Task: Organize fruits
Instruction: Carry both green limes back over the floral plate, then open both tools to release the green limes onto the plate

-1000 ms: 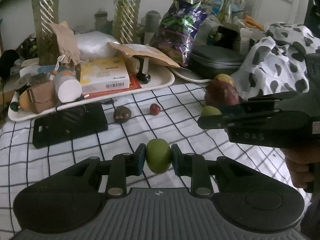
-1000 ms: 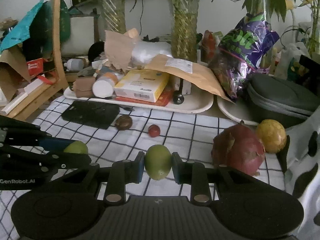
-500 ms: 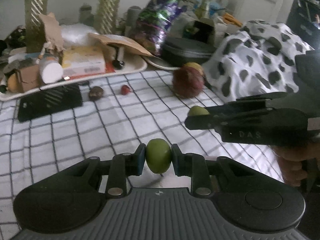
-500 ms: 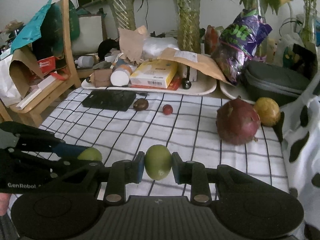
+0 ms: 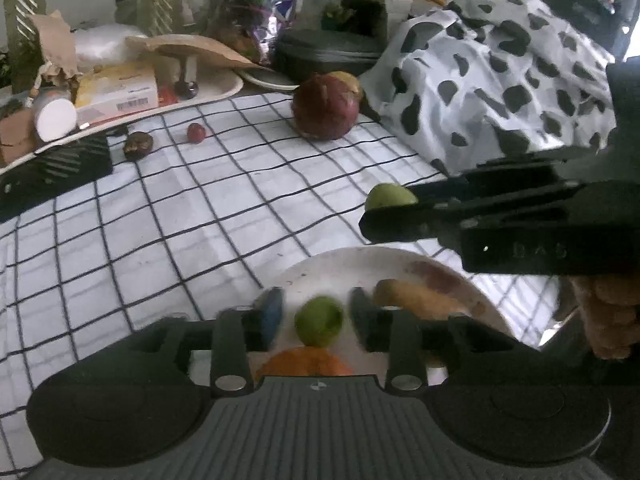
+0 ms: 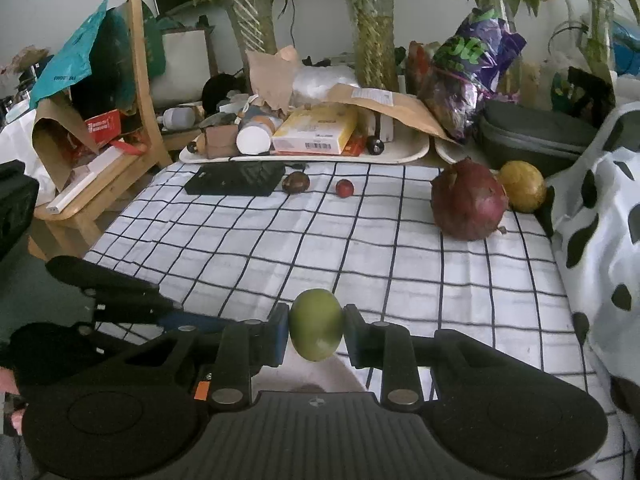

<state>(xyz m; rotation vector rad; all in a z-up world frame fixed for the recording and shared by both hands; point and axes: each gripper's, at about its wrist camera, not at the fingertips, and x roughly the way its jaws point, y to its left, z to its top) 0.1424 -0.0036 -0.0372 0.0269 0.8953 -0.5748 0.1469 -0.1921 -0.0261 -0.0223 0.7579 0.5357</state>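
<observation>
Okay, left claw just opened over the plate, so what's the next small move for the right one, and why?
Probably carry the right claw over the white plate and release. It is shut on a green fruit, while the left claw, its jaws just opening, leaves its own green fruit loose between them, above that plate.

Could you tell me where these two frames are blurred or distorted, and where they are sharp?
Left wrist view: the left gripper, its fingertips and the green fruit between them over the white plate are motion-smeared; its jaws have just been opening. Right wrist view: the right gripper and its green fruit are crisp. Both views: fisheye bends the checked cloth.
</observation>
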